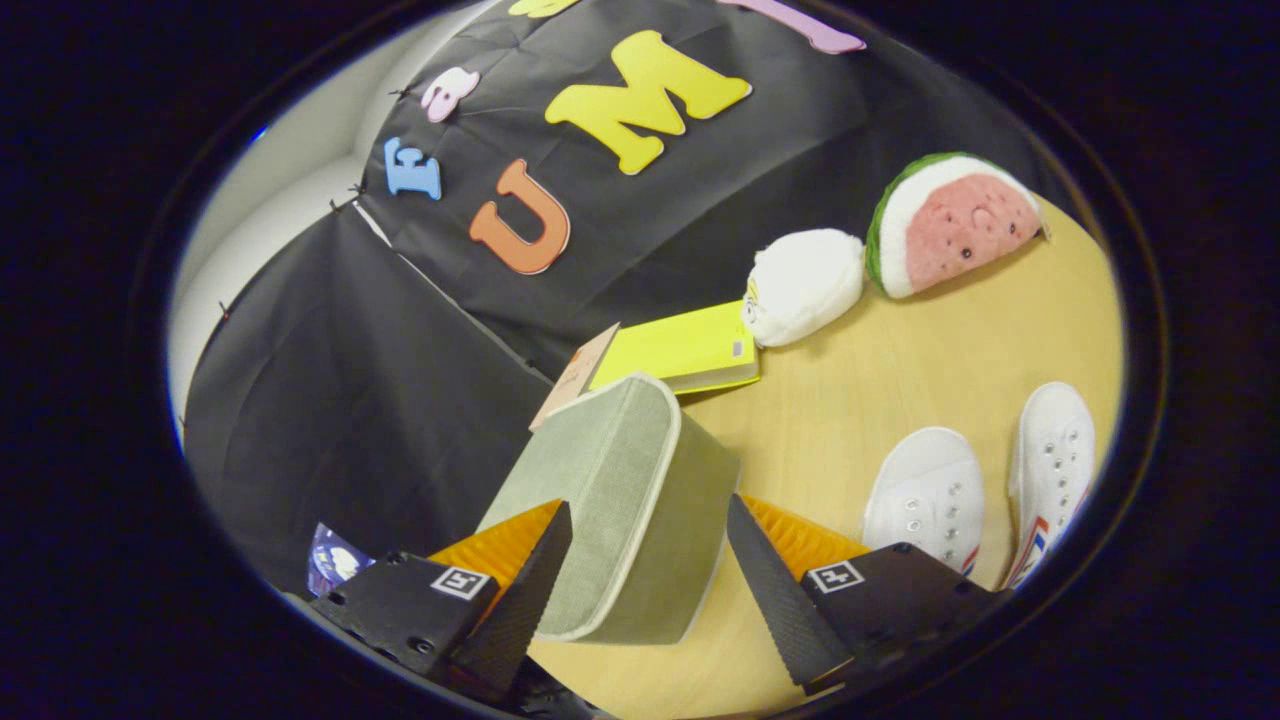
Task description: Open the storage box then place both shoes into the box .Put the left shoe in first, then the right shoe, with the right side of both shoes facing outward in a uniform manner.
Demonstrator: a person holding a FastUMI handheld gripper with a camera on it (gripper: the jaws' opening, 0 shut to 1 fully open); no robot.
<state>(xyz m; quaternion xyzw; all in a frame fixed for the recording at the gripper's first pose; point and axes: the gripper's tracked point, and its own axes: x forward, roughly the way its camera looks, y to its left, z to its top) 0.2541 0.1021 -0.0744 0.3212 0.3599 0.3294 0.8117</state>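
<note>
A sage-green fabric storage box with pale piping stands closed on the wooden table. My gripper is open, its fingers spread wide on either side of the box's near end. The left finger overlaps the box's front face and the right finger lies along its right side. I cannot tell whether either finger touches the box. Two white canvas shoes lie side by side on the table, to the right of the right finger and beyond it, toes pointing away.
A yellow booklet lies just behind the box. A white plush toy and a watermelon-slice plush sit farther back on the table. The black cloth wall rises behind and left of the box.
</note>
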